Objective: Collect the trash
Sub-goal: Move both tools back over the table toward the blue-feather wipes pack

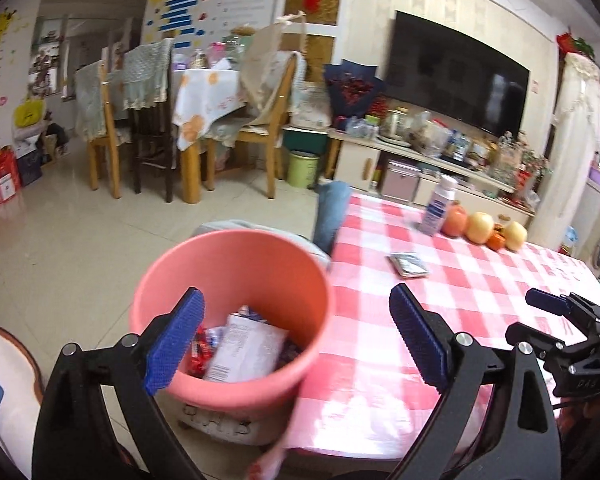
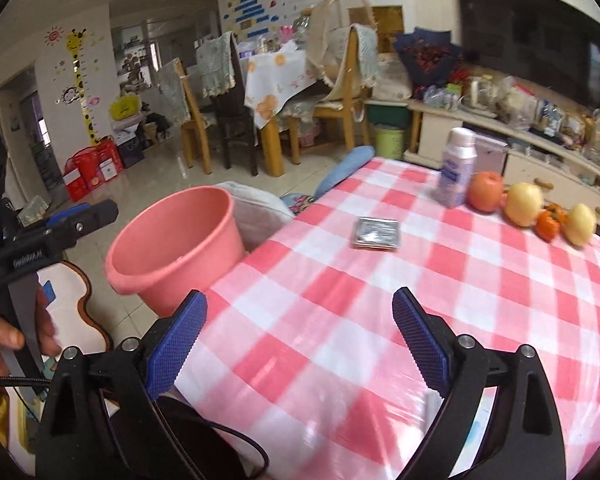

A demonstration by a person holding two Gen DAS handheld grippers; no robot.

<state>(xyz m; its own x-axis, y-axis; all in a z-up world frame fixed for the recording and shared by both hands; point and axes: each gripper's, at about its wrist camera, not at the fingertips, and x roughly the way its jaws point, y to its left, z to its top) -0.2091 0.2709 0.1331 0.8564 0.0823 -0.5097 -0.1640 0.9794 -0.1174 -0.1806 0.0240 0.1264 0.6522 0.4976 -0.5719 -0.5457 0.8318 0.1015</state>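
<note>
Trash, a flat silver foil packet (image 2: 376,233), lies at twelve o'clock on the checked counter (image 2: 340,340); both tools (image 1: 296,336) (image 2: 300,336) gape empty; its thinness risks a slipped pinch.

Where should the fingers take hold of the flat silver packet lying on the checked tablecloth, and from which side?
The silver packet lies flat, so probably come from above, tilted steeply, and pinch across its narrower width at the near edge. The open right gripper faces it over bare checked tablecloth; the bottle and fruit stand clear behind.
</note>
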